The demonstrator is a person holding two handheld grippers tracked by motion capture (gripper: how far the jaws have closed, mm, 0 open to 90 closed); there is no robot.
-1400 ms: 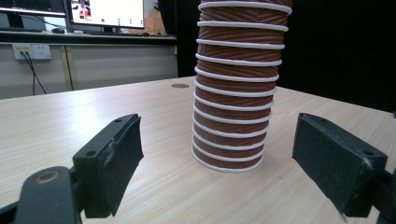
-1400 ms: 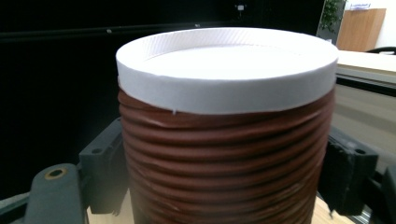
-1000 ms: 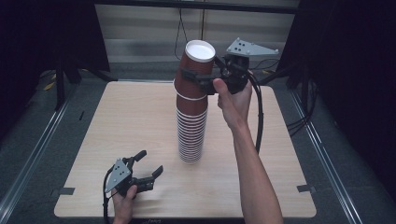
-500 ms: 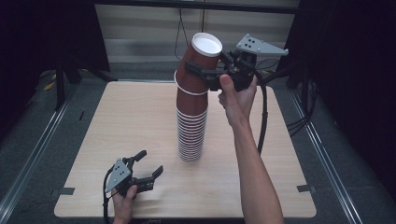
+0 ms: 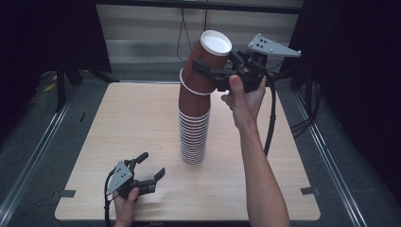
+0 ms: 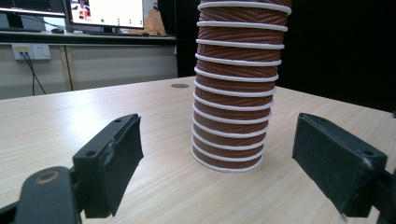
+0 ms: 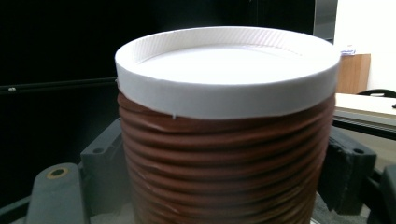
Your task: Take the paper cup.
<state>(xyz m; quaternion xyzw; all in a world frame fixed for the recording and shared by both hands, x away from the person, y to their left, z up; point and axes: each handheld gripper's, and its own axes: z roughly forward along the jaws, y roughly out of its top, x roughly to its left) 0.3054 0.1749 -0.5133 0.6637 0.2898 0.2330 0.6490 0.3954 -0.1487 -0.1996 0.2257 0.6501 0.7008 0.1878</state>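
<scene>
A tall stack of ribbed red-brown paper cups (image 5: 194,132) stands upside down at the table's middle. My right gripper (image 5: 208,73) is shut on the topmost cup (image 5: 205,61), which tilts to the right with its white base up and its rim still around the top of the stack. In the right gripper view this cup (image 7: 224,154) sits between the black fingers (image 7: 105,163). My left gripper (image 5: 152,164) rests at the near left of the table, open, holding nothing. In the left gripper view the stack (image 6: 236,93) stands beyond the gap of the left gripper (image 6: 226,158).
The wooden table (image 5: 127,118) is bordered by dark floor and metal rails (image 5: 28,165). The right gripper's cable (image 5: 270,118) hangs beside the person's forearm (image 5: 257,165). Black curtains hang at both sides.
The right gripper has raised the top cup a little and carried it to the right, tilting it more. The left gripper has stayed put.
</scene>
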